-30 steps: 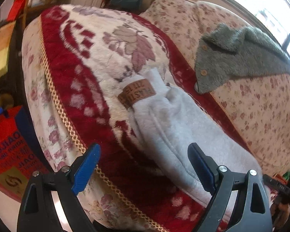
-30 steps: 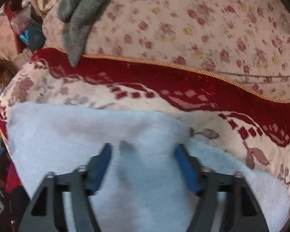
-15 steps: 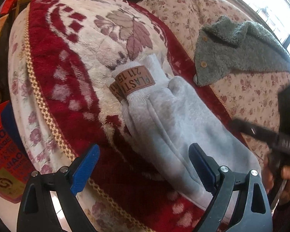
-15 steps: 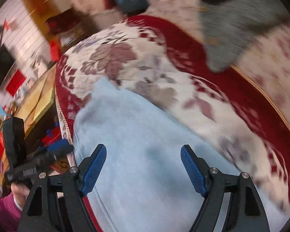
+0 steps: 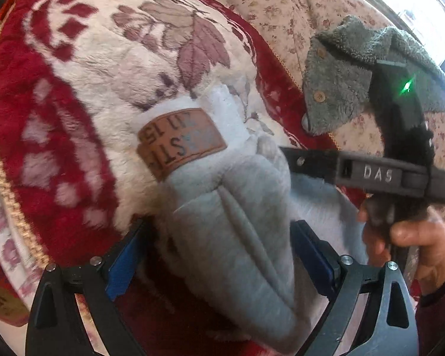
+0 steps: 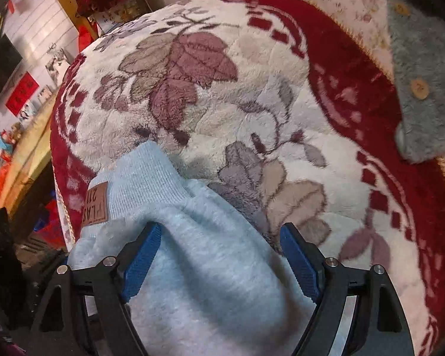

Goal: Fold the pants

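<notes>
Grey fleece pants [image 5: 237, 222] lay bunched on the red floral blanket [image 5: 59, 118], cuff patch [image 5: 179, 142] outward, while the left gripper [image 5: 219, 255] and right gripper [image 6: 219, 255] both straddled the cloth with spread, unclenched jaws.

On my left wrist feed, the clearest lettering is "DAS", raised letters on the dark body of the right claw [image 5: 284, 151] reaching in from the side. The brown leather patch [image 5: 181, 141] sewn on the cuff of the pale grey pants [image 5: 237, 231] is blurred there; I make out "ST" and perhaps "15", upside down. On my right wrist feed the same patch [image 6: 97, 206] sits sideways and reads "PLAS" with "211" beside it, the rest curling out of sight. Red signs [image 6: 22, 92] on the far wall carry marks I cannot read.
</notes>
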A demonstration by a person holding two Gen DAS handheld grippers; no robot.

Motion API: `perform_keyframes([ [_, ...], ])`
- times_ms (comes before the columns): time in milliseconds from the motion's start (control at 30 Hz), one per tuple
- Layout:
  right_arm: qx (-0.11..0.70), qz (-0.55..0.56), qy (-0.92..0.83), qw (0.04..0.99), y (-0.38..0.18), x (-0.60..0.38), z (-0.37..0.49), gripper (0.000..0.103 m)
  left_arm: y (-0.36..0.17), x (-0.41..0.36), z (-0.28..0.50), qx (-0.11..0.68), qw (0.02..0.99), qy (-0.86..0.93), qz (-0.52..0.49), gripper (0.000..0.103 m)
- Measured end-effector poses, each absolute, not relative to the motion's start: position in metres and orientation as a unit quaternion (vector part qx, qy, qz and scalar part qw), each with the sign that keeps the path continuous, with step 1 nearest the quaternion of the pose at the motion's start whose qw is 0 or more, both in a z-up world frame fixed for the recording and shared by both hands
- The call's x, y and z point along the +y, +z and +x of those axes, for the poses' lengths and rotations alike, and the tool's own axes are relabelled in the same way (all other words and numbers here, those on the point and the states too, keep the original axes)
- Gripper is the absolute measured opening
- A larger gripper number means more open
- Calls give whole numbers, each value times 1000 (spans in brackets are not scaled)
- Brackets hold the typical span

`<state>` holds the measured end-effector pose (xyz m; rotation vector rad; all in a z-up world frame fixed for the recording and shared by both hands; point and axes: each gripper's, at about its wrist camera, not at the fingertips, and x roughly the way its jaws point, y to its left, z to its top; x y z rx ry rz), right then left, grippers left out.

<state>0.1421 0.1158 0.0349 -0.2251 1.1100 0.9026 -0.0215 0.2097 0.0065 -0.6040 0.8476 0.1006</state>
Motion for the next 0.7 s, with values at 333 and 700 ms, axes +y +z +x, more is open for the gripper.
perform_keyframes([
  [333,498,-113,433,743,39,111,131,34,5,206,-10,384,873,-9,-299,35],
  [700,443,-103,455,766,100,89,108,29,63,182,-30,338,906,-13,-256,28],
])
